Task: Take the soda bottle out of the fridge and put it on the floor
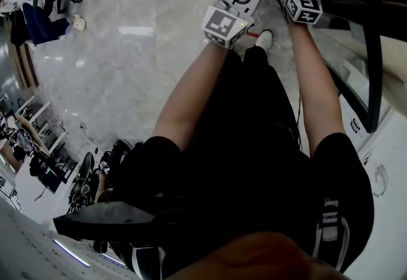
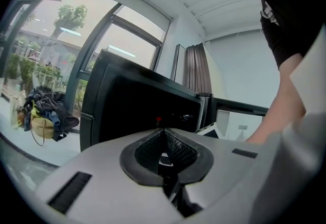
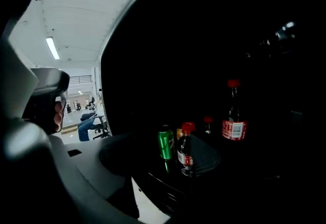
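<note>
Daylight through the windows [image 2: 56, 34] washes the left gripper view pale. The right gripper view is almost black inside the fridge [image 3: 229, 39], its bottles [image 3: 234, 116] faintly lit. Bright glare streaks the dim floor [image 1: 159, 5]; edges bow.

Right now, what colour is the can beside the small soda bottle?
Green; the can shows best in the right gripper view.

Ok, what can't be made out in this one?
Right gripper view: fridge interior too dark; walls and back lost.
Right gripper view: labels on the tall bottle and small bottle too small to read.
Right gripper view: a third bottle shows only its red cap; its body vanishes in the dark.
Head view: right gripper jaws hidden beyond its marker cube, against the dark fridge.
</note>
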{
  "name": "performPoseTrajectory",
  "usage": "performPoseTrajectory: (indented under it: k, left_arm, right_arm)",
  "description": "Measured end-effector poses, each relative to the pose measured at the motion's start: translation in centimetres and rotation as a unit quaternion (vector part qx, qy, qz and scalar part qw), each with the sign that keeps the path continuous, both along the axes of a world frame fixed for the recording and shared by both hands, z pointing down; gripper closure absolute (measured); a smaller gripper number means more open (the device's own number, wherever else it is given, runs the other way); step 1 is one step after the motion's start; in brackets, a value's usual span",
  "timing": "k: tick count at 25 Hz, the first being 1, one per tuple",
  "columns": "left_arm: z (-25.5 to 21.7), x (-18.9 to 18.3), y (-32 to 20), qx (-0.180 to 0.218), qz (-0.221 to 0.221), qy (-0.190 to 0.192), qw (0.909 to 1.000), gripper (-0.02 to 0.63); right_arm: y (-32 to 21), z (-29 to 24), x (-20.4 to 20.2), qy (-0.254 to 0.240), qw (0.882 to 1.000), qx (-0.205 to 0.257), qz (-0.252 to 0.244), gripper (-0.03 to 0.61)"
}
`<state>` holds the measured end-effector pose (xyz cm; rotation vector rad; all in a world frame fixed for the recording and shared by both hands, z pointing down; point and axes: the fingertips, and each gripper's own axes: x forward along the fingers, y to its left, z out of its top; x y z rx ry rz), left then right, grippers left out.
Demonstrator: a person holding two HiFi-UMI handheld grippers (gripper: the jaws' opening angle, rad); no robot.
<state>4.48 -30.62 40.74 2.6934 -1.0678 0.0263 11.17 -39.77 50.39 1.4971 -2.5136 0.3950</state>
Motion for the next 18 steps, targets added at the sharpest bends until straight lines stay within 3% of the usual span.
performPoseTrajectory:
  k: [10,18]
  left_arm:
    - [6.5,0.0,-0.8,0.001,-0.035,0.016,0.9993,0.609]
    - [10.4,-0.9,-0.5,-0.015,-0.064,0.022,0.9976,0.609]
  right_arm:
    - [-3.4,6.2,1.5,0.004,0.999,0.039,0.026,0.282]
    - [-5.7,6.5,1.8,0.003,0.997,0.078,0.027,0.273]
